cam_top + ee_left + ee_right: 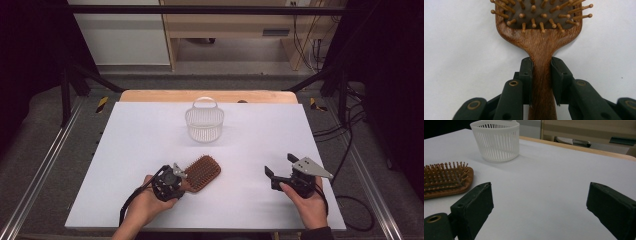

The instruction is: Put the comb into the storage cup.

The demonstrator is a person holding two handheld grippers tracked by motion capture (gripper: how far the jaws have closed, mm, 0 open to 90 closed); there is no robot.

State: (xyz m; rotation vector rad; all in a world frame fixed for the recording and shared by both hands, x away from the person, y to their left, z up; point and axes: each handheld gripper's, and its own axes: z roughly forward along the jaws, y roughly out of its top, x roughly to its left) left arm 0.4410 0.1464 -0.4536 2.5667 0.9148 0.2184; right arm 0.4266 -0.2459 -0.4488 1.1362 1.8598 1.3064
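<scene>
We grip the brush handle

Our left gripper (541, 82) clamps the wooden hairbrush (539, 37), its long axis toward the white basket (204, 122) at upper centre; right gripper (281, 167) gapes empty.

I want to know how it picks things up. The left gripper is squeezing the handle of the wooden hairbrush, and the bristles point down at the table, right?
Not quite. The left gripper does squeeze the hairbrush by its handle, but the bristles point up, away from the table. The left gripper view shows it.
</scene>
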